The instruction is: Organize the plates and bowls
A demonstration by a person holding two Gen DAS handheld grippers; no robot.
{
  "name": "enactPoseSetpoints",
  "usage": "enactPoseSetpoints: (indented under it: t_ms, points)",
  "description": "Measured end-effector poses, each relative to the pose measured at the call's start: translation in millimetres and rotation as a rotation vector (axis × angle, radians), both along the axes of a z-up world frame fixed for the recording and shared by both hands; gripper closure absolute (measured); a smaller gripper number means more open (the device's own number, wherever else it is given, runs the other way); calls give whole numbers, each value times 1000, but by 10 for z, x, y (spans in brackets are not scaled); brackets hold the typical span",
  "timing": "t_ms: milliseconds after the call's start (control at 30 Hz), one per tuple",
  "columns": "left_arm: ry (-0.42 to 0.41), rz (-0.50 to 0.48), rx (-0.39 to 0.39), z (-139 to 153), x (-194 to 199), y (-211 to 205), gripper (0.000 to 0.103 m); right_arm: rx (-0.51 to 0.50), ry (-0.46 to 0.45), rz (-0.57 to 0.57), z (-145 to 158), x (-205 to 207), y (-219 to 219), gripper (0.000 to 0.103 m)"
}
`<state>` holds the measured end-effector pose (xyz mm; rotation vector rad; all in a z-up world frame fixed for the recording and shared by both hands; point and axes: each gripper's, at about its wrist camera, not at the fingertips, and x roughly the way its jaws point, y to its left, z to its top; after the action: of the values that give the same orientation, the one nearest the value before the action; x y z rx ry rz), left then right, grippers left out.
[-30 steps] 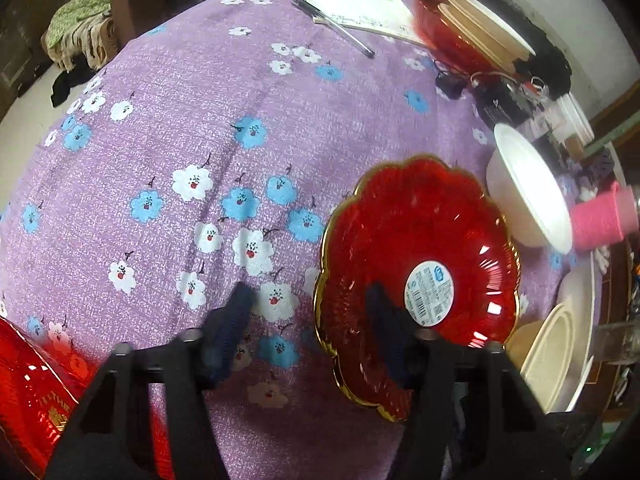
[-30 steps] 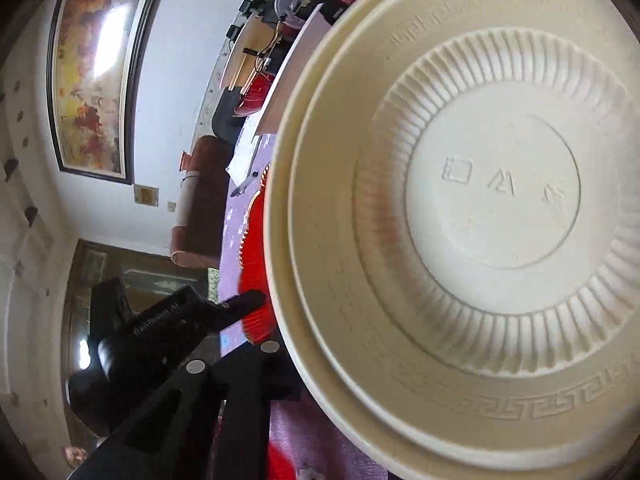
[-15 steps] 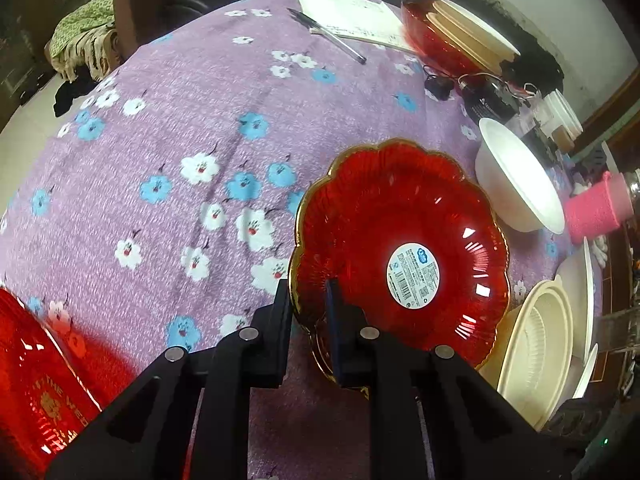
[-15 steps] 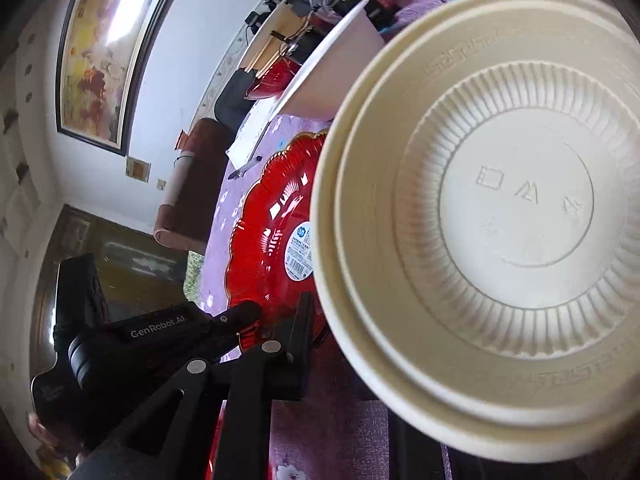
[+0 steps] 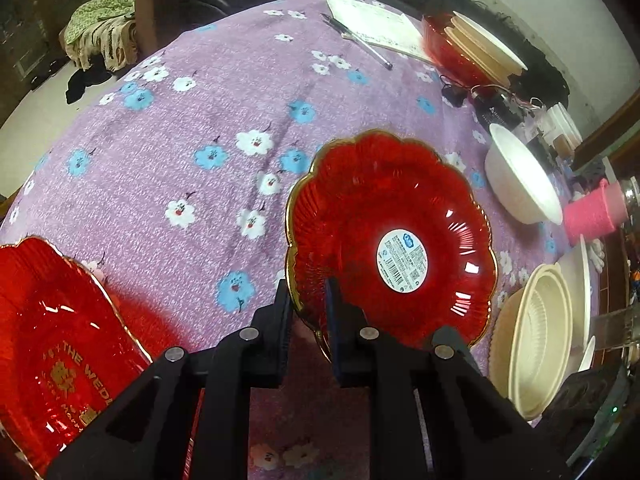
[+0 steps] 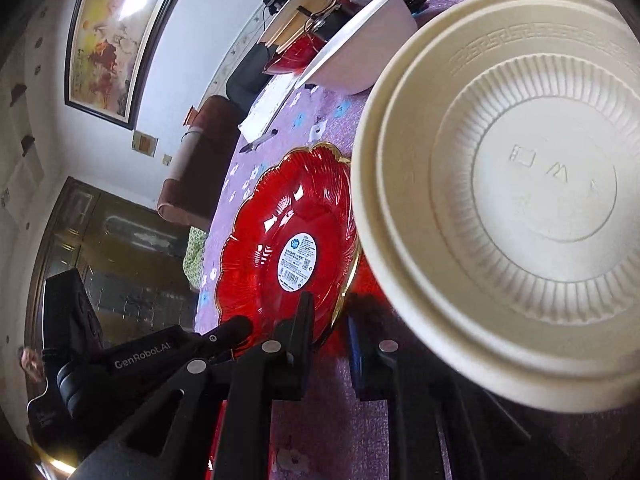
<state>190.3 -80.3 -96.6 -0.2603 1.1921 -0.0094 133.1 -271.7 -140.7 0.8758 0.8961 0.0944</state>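
A red flower-shaped plate (image 5: 360, 208) with a gold edge and a round label is tilted above the purple flowered cloth. My left gripper (image 5: 308, 304) is shut on its near rim. The right wrist view also shows this red plate (image 6: 260, 220) and the left gripper's tip (image 6: 240, 328) at its edge. A cream ribbed plate (image 6: 520, 240) fills the right of that view, underside towards the camera. My right gripper (image 6: 330, 328) is shut at its rim, and the plate covers part of the right finger's arm. The cream plate (image 5: 536, 344) appears at the right edge of the left wrist view.
A second red plate (image 5: 52, 340) with gold lettering lies at the near left. A white bowl (image 5: 520, 184), a pink cup (image 5: 592, 212) and a white plate (image 5: 580, 272) crowd the right side. A red bowl holding cream plates (image 5: 472, 48), a notebook (image 5: 376, 24) and a pen lie far back.
My left gripper has shut on the red plate's rim and raised it. In the right wrist view the cream plate has slid right, uncovering the right finger and the red plate.
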Motion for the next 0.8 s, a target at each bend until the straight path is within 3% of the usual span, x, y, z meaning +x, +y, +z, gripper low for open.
enactPoseSetpoints:
  t_ms: [800]
  points:
    - [-64,-4,41,155,-157,14,89,26,-9,15,-11,-1,-12,89]
